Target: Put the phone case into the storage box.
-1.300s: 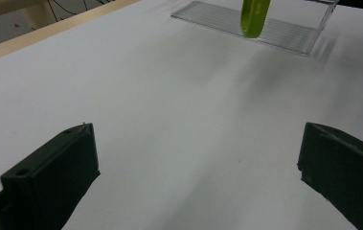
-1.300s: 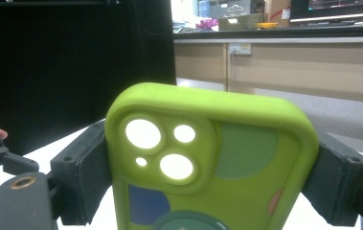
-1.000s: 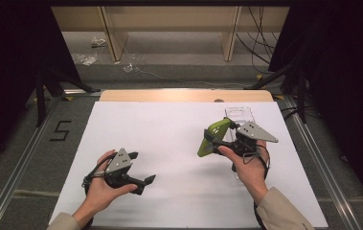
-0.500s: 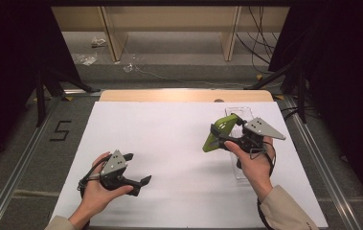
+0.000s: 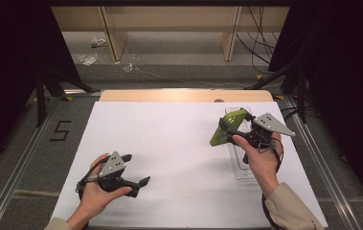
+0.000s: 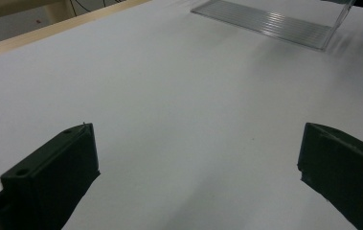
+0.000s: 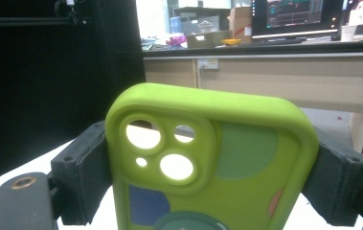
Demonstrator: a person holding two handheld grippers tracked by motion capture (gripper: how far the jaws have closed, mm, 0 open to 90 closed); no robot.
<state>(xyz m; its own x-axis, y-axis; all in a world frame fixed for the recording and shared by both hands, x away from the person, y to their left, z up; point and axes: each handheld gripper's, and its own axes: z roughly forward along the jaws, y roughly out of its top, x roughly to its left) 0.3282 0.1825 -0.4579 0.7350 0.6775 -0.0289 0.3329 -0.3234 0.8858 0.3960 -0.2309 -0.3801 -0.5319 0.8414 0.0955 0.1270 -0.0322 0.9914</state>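
My right gripper (image 5: 227, 128) is closed across the green phone case (image 5: 228, 126), one jaw on each long edge; in the right gripper view the case (image 7: 212, 158) stands upright between the jaws, camera cut-outs at the top. Against the frames of a second ago, I have carried the case up and away from me, and it now hangs tilted over the far end of the clear tray (image 5: 241, 165), which lies lengthwise along the right side of the white sheet (image 5: 169, 139). I judge this to be the carry stage: the case is lifted clear of the sheet and its placing is still to come.

My left gripper (image 5: 136, 170) is wide open and holds nothing. It has drifted slightly toward me and rests low over the near left of the sheet. The left gripper view shows bare sheet between its jaws and the tray (image 6: 270, 21) well off.

Edges: the tray sits near the sheet's right border, with the metal rail (image 5: 313, 153) just beyond. The wooden strip (image 5: 184, 96) marks the far edge, near the case. The tray's walls are clear and hard to read, so a low pass could clip them.

Open room: the whole centre of the sheet is free between my two hands, and the approach to the tray from the left is unobstructed.
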